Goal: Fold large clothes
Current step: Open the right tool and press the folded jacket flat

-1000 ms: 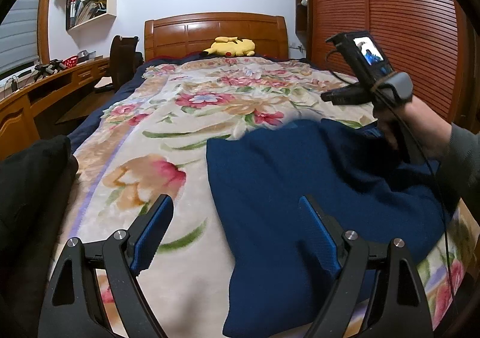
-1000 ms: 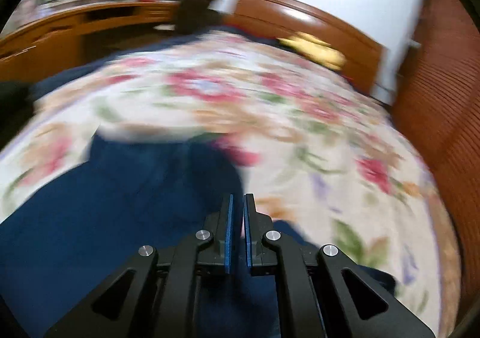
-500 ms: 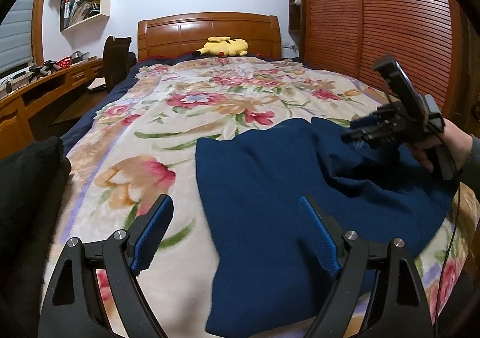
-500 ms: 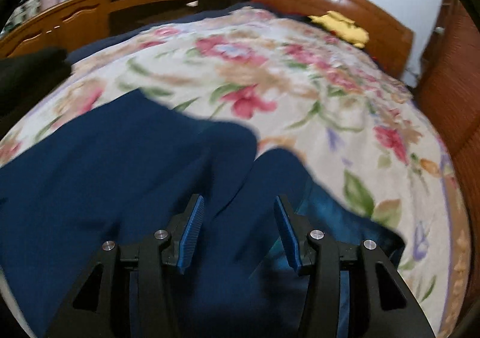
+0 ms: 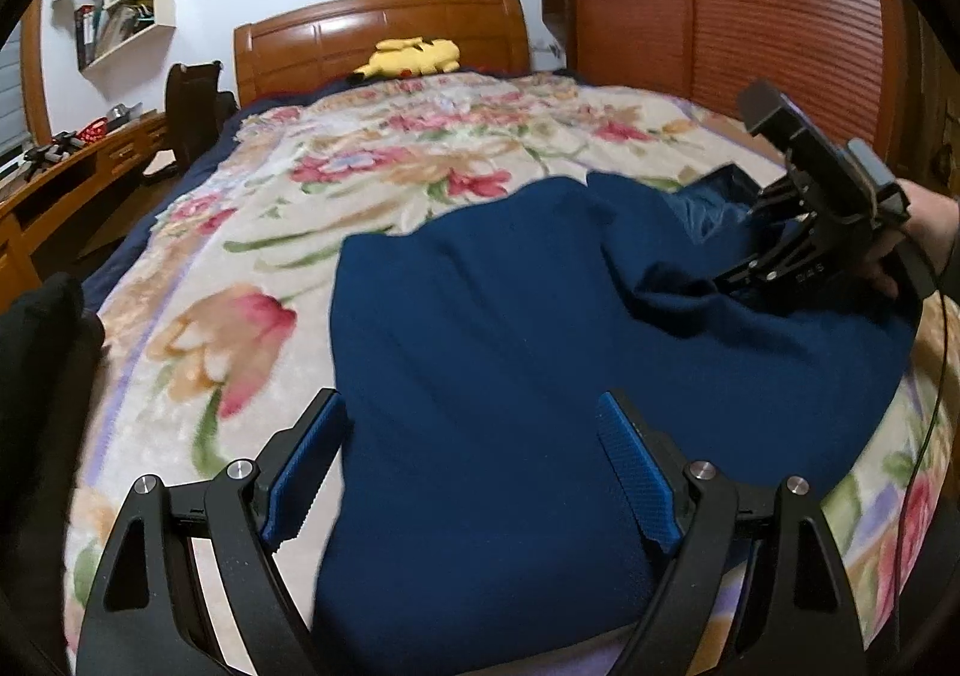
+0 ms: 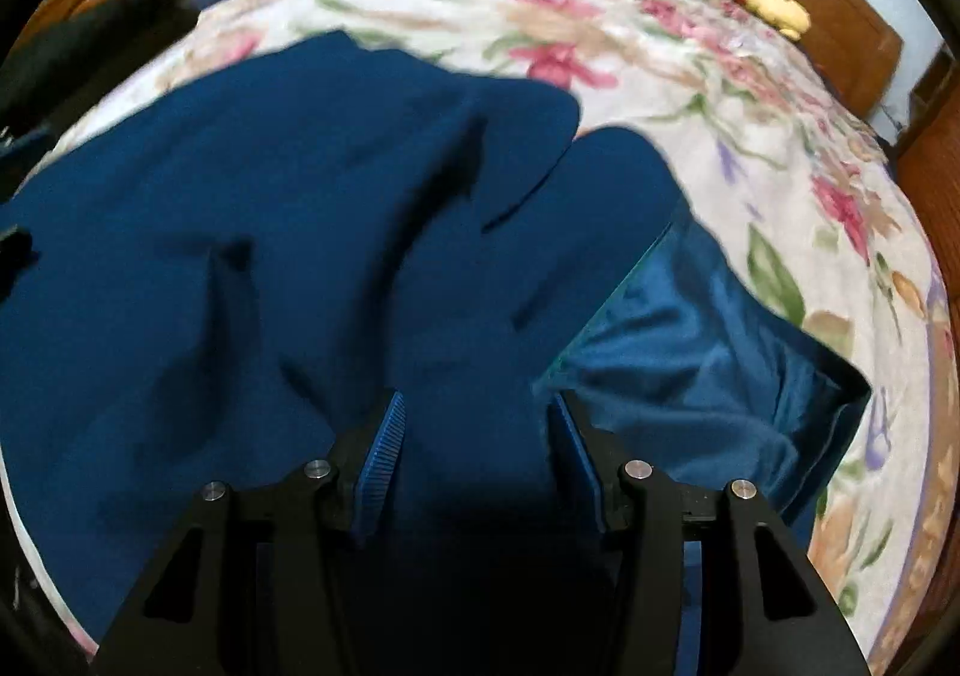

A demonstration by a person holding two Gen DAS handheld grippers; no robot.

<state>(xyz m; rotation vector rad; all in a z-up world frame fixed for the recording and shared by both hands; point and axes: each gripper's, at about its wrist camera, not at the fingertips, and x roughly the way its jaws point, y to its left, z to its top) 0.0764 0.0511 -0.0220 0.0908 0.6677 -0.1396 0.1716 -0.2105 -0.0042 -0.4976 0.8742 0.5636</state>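
A large dark blue garment [image 5: 540, 328] lies crumpled on the flowered bedspread [image 5: 252, 232] near the foot of the bed. It also fills the right wrist view [image 6: 288, 232], with a shinier blue lining [image 6: 708, 352] showing at its right edge. My left gripper [image 5: 474, 466] is open and empty, low over the garment's near left edge. My right gripper [image 6: 474, 448] is open, just above the garment beside the lining. In the left wrist view the right gripper [image 5: 750, 232] sits at the garment's right side, held by a hand.
A yellow plush toy [image 5: 408, 57] lies by the wooden headboard [image 5: 378, 27]. A black garment [image 5: 42, 352] lies at the bed's left edge. A wooden desk [image 5: 78, 165] and a dark chair [image 5: 192, 99] stand left, a slatted wardrobe [image 5: 750, 3] right.
My right gripper was shut, then opened and came down onto the garment's right side. The garment now lies flatter. My left gripper stayed open and shifted slightly.
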